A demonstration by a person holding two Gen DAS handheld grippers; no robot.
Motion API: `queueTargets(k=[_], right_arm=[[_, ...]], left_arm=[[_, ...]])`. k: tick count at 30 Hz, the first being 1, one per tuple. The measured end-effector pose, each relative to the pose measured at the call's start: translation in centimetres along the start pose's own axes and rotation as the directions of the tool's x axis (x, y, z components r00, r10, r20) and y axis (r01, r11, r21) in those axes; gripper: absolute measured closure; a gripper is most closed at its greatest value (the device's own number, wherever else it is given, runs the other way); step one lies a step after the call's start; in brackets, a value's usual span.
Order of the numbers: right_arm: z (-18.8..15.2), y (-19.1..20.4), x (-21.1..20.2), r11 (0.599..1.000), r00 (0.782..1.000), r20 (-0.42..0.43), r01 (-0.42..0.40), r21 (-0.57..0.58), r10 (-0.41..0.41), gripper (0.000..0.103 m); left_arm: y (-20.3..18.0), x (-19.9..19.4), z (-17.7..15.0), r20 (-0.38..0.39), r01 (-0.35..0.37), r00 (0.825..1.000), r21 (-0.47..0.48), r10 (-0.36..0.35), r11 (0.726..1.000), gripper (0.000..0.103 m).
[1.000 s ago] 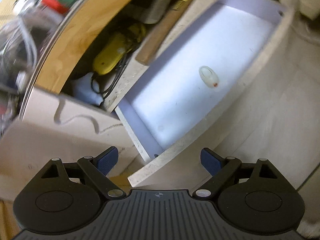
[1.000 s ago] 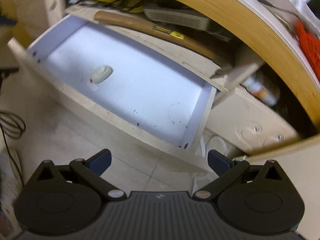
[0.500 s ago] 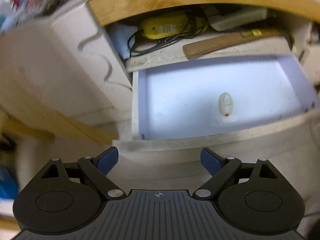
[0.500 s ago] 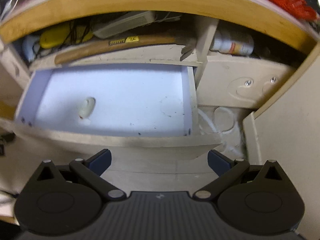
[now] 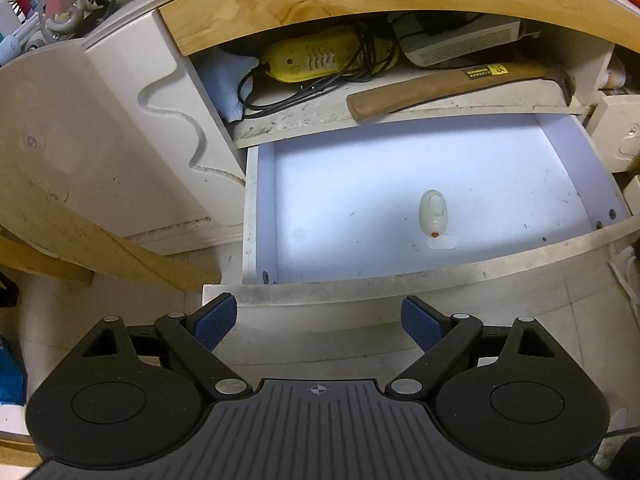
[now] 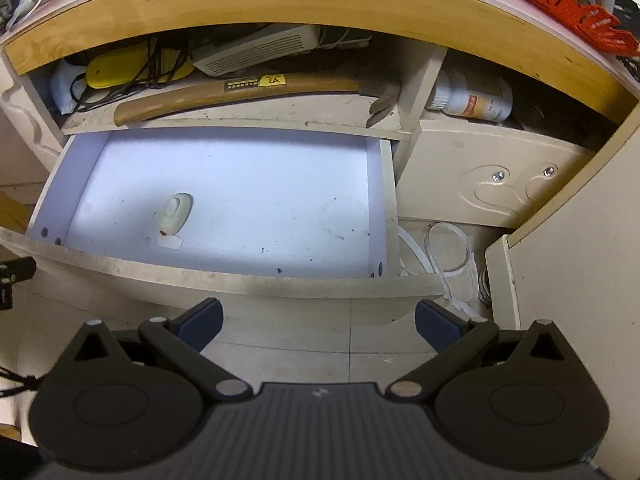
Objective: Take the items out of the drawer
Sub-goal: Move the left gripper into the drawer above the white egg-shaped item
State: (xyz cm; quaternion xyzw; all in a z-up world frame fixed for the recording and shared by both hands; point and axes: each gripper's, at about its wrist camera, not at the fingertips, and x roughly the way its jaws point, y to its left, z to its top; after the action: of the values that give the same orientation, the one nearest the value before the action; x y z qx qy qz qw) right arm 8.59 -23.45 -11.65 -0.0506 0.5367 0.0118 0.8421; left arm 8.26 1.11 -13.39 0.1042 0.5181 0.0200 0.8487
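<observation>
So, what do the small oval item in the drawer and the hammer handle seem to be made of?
Small oval item: probably plastic, smooth pale off-white with a slight sheen, a red dot at one end. Hammer handle: wood, brown with visible grain, bearing a yellow and black label.

Sharp, fisheye-bowed views; glare on drawer floor (image 5: 360, 200); dim shelf recess above
</observation>
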Motion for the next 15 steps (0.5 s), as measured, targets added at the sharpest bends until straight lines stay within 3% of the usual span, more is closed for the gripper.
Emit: queueTargets(k=[15], right_arm=[[0.04, 0.49, -0.01, 1.0, 1.0, 0.001, 0.007, -0.016, -0.007, 0.0]], left_arm=[[-0.17, 0.03, 0.65, 0.004, 0.015, 1.0, 0.005, -0.015, 1.0, 0.012]])
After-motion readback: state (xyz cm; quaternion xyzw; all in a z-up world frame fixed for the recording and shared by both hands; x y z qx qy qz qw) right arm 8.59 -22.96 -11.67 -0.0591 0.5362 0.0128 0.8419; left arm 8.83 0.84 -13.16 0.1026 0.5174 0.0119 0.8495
